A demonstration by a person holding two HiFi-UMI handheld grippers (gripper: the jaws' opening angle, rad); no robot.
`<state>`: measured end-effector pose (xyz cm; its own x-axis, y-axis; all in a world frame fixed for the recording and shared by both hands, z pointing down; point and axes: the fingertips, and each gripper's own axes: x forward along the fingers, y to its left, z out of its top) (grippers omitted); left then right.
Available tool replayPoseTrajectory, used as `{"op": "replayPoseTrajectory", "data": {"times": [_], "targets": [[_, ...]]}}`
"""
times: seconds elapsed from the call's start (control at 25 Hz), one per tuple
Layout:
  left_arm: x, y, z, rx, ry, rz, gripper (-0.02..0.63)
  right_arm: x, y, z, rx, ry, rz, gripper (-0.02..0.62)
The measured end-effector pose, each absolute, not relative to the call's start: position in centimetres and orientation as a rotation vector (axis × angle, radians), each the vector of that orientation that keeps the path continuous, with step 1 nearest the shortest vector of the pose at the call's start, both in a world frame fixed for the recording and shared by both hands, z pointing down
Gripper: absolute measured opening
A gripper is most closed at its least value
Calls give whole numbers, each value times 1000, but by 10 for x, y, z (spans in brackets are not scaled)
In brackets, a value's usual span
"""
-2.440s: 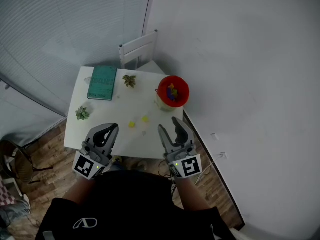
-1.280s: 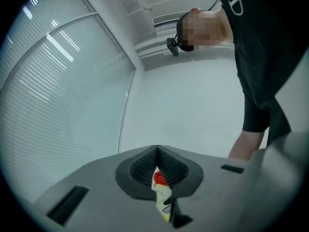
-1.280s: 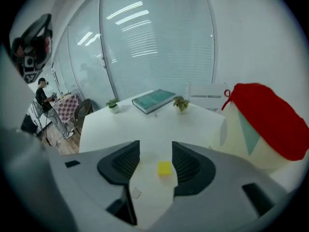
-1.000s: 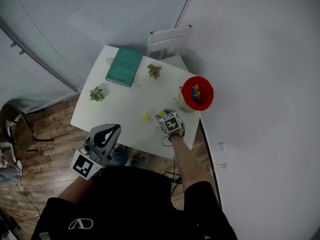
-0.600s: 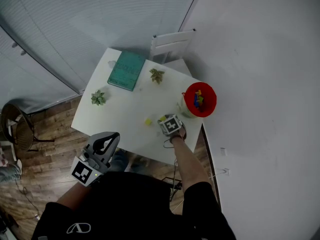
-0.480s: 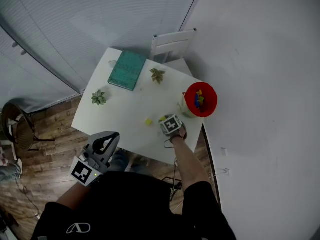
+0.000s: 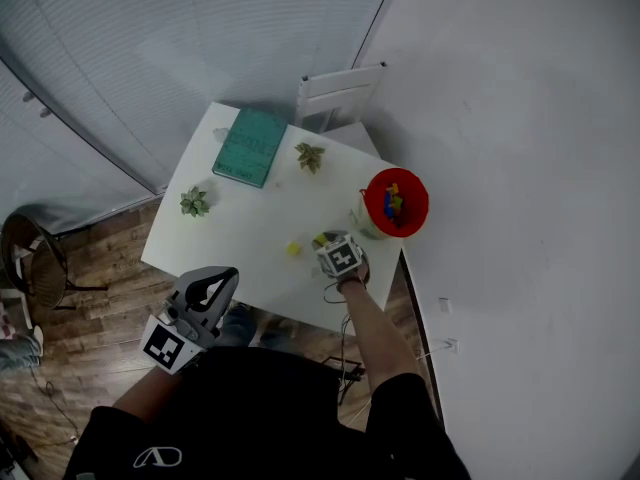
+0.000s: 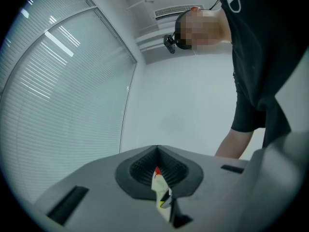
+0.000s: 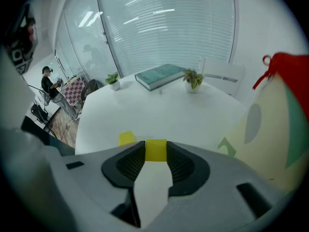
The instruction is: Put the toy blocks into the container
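1. My right gripper points steeply down at the white tabletop, near its front right corner.
2. Its fingers have just been closing and now pinch a yellow block. The block fills the gap from pad to pad and sits on the tabletop.
3. A second yellow block lies loose on the tabletop, just beside the left finger of that gripper.
4. The red container stands at the right edge of the tabletop, close beside the right gripper. Coloured blocks lie inside it.
5. My left gripper is held level, off the near edge of the tabletop and well apart from the blocks. Its fingers are pressed together at the tips, with nothing between them.
6. At the far side of the tabletop lie a teal book and two small potted plants.
7. A white chair stands behind the tabletop.
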<state>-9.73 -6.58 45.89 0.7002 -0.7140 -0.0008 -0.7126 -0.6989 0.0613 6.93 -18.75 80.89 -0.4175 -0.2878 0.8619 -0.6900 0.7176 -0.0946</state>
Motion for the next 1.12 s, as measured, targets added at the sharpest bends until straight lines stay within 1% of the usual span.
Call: {"op": "replayPoseTrajectory", "data": {"times": [0.16, 0.4, 0.8, 0.92, 1.12], "targets": [[-96, -68, 454, 2858, -1178, -69, 5, 66, -193, 750, 852, -2121, 450, 143], [-87, -77, 441, 2903, -1127, -132, 5, 66, -192, 635, 1035, -2302, 243, 143], [-59, -88, 413, 2991, -986, -245, 5, 85, -147, 441, 1425, -2502, -250, 142], [-51, -90, 407, 3003, -944, -271, 5, 93, -124, 401, 1535, -2514, -386, 141], [-39, -91, 399, 3026, -893, -306, 5, 116, -89, 369, 1716, -2513, -486, 141]]}}
